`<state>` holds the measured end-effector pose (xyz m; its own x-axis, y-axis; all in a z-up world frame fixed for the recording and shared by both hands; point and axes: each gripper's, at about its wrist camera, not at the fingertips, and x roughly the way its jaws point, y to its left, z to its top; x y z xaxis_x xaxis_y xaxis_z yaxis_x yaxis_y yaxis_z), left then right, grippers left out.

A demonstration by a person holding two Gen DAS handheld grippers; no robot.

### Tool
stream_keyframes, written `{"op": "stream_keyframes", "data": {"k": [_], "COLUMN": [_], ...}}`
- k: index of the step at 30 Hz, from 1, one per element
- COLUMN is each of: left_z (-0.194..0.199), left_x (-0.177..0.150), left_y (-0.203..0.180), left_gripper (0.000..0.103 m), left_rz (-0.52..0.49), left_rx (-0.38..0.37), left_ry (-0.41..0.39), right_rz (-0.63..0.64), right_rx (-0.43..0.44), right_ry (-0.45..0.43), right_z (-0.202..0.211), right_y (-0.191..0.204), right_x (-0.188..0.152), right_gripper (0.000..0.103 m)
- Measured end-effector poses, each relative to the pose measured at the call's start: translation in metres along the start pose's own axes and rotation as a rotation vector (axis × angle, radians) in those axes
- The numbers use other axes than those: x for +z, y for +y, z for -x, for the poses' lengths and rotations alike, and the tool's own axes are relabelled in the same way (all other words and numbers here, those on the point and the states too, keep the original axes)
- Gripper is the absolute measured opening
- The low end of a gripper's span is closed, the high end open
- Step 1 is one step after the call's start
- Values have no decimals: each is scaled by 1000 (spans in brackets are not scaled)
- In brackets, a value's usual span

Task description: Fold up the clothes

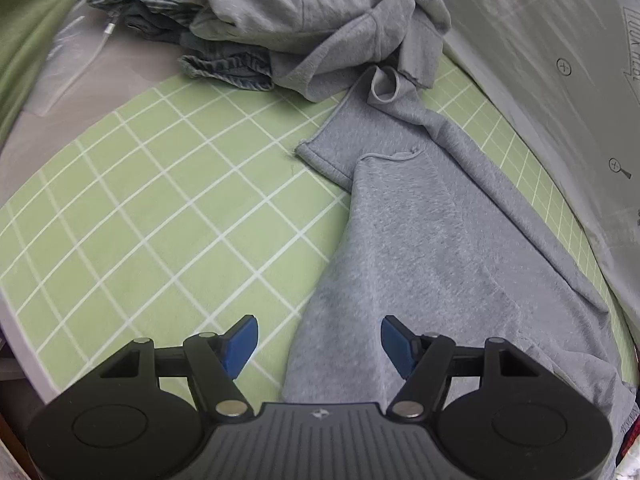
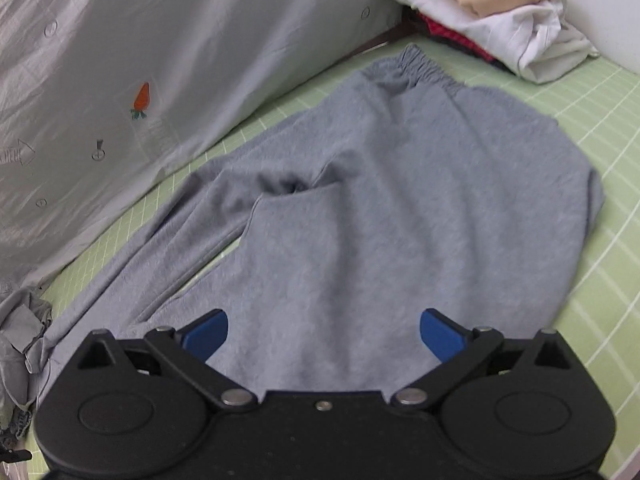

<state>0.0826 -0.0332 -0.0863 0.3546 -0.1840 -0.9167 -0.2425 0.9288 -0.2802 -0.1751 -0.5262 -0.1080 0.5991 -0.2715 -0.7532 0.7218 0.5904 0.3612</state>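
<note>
We see grey sweatpants (image 2: 400, 200) lying spread on the green grid sheet (image 1: 160, 200), elastic waistband (image 2: 424, 66) toward the folded stack (image 2: 500, 12) of beige, white and red items in the corner. One leg is folded over, its hem (image 1: 384, 158) lying on the fabric; the other leg runs along the grey cover (image 2: 140, 60). The cover's print: an orange carrot (image 2: 141, 96), small circled marks, and an arrow with partly legible "HERE" (image 2: 16, 155); in the left view we read roughly "LOOK HERE" (image 1: 636, 48), blurred. The left gripper (image 1: 318, 344) is partly open above the pants' edge, holding nothing. The right gripper (image 2: 324, 332) is wide open over the pants, empty. A heap of grey and striped clothes (image 1: 280, 28) lies beyond.
</note>
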Motion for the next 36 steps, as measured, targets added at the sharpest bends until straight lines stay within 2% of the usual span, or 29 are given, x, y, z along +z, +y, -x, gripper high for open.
{"op": "stream_keyframes", "data": {"k": [6, 9, 11, 13, 15, 16, 18, 22, 24, 26, 30, 31, 32, 34, 36], "left_z": [-37, -56, -65, -69, -69, -68, -60, -37, -31, -32, -45, -48, -44, -31, -19], "left_x": [42, 57, 59, 57, 53, 51, 42, 9, -16, -49, -96, -107, -110, -107, -98], "left_y": [-21, -33, -43, -50, -55, -57, -66, -102, -126, -151, -169, -173, -172, -164, -154], "left_gripper": [68, 66, 56, 29, 12, 7, 2, 1, 2, 4, 21, 22, 24, 38, 43], "left_rz": [-50, -87, -154, -205, -233, -240, -272, -426, -525, -621, -738, -766, -763, -727, -668], "left_rx": [-28, -7, 29, 51, 56, 50, 17, -72, -109, -145, -160, -163, -161, -154, -145], "left_ry": [41, 63, 77, 68, 59, 52, 27, -36, -33, 5, 117, 146, 137, 82, 25], "right_rz": [-17, -18, 4, 38, 42, 37, 20, 15, 26, 36, 42, 47, 54, 63, 58], "right_rx": [-30, -63, -60, -73, -83, -81, -70, -55, -42, -30, -8, -3, -2, 0, 0], "right_ry": [28, 36, 41, 59, 78, 86, 89, 77, 76, 83, 108, 110, 108, 102, 97], "right_z": [-31, -38, -39, -40, -40, -40, -36, -24, -17, -12, -6, -4, -2, 2, 3], "right_y": [32, 44, 50, 53, 51, 49, 42, 31, 26, 21, 11, 9, 8, 5, 0], "right_x": [0, 6, 7, 5, 3, 2, 0, -4, -7, -11, -18, -18, -18, -16, -14], "right_gripper": [103, 103, 103, 103, 103, 103, 103, 103, 103, 103, 103, 103, 103, 103, 103]}}
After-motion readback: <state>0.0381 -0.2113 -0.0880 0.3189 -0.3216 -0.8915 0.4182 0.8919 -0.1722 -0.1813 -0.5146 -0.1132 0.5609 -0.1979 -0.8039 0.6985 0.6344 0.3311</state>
